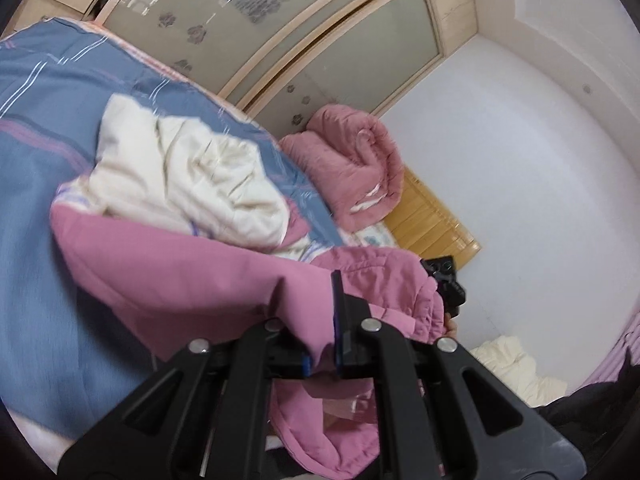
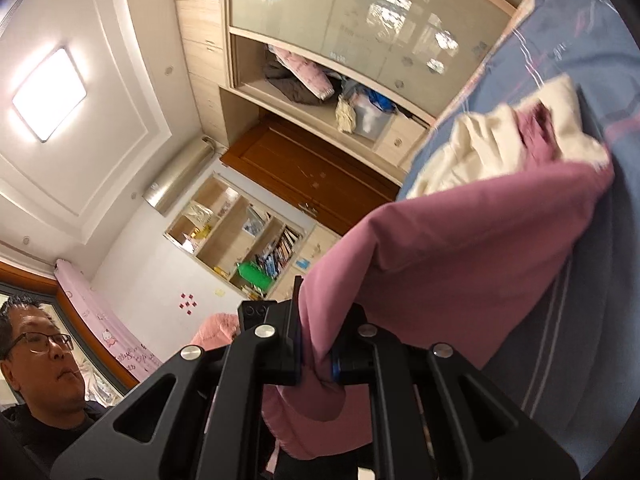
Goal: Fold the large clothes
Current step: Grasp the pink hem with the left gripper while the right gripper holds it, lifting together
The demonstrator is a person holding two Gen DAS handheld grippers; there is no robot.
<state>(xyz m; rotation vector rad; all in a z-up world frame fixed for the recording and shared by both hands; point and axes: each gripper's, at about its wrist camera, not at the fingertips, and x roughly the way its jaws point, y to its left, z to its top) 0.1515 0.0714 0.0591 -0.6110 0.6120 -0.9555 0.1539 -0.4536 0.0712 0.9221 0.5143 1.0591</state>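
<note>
A large pink padded garment with a cream lining hangs lifted above the blue striped bedcover. My left gripper is shut on its pink edge, and the cuffed end bunches to the right of the fingers. In the right wrist view the same pink garment stretches from the bed to my right gripper, which is shut on a gathered fold of it. The cream lining shows at the garment's far end. The other gripper peeks out behind the pink cuff.
A rolled pink quilt lies at the bed's far end beside a bamboo mat. Glass-fronted wardrobe doors run along the bed. A person sits low left, with shelves and a brown door behind.
</note>
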